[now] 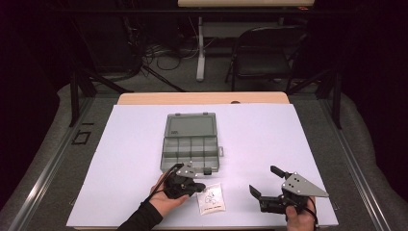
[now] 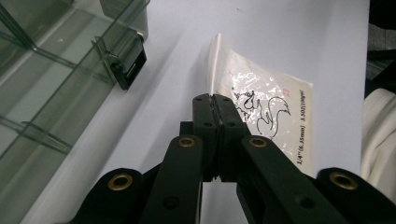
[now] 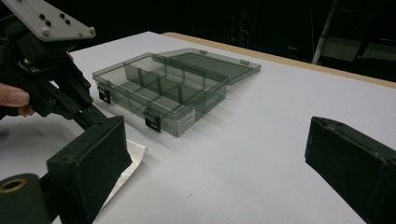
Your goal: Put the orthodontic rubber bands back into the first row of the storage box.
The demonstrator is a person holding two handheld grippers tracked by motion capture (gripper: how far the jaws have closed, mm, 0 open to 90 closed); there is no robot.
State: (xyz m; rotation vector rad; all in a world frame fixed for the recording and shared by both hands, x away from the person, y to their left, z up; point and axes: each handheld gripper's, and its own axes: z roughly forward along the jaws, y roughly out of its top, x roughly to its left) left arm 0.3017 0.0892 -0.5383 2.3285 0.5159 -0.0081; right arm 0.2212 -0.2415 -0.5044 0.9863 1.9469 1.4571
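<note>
- A clear grey compartment box point(image 1: 191, 147) sits near the middle of the white worktop point(image 1: 130, 144), its lid point(image 1: 190, 126) laid back flat on the far side and its divided tray open upward.
- Two black latches point(image 3: 152, 122) hang on the box's near wall, facing the person.
- A small plastic bag point(image 1: 211, 198) with a black printed drawing lies flat on the worktop just in front of the box, near its right front corner and apart from it.
- Beyond the worktop, a folding chair point(image 1: 264, 53) and a table leg stand on the dark floor, well clear of the work.
- Nothing lies between the bag and the box; the bare worktop stretches between the two grippers.
- The left gripper point(image 2: 215, 99) is down at the bag's left edge, its jaws pressed together. In the left gripper view the bag's thin edge runs straight into the seam between the tips, so the jaws look pinched on it, with the bag still flat.
- In the right gripper view, the left gripper's black linkage slants down onto the bag's corner.
- The right gripper point(image 1: 264, 180) hangs low near the worktop's front right, well apart from the bag, its jaws spread wide with nothing between them.
</note>
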